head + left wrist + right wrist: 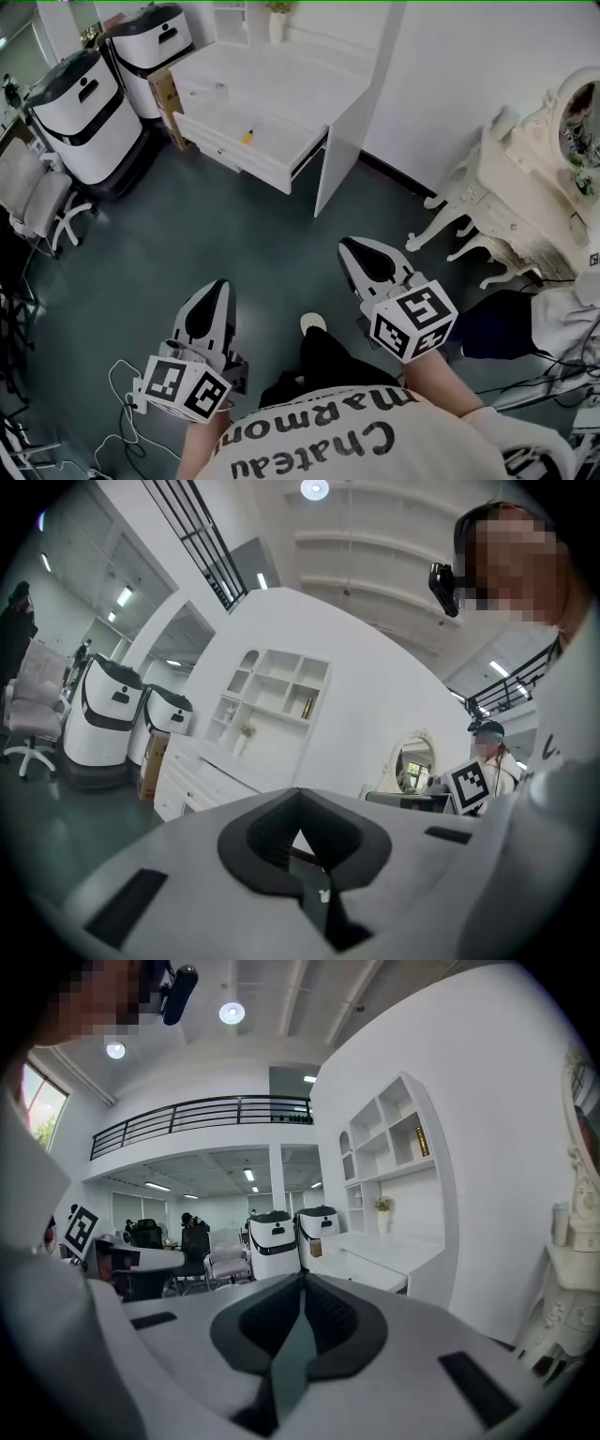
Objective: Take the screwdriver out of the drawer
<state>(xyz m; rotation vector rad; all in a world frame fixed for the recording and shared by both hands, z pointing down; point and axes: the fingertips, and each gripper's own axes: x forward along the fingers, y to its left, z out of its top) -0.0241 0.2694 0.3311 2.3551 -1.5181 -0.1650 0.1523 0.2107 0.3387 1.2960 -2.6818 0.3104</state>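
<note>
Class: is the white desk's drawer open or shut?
Open. The drawer juts out from the desk front, and the yellow-handled screwdriver lies visible inside it.

Two grippers (217, 291) (353, 248), one screwdriver (248, 137) (in one open drawer (239, 159)), two white machines (80, 108) (150, 42), one office chair (33, 192).

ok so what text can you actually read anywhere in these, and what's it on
"Chateau": on the person's shirt, upside down in the head view.
"Marmon": next line on that shirt, its end cut off.
Marker cubes: square patterns only, no letters.
Gold item on the shelf: too small to read.
</note>
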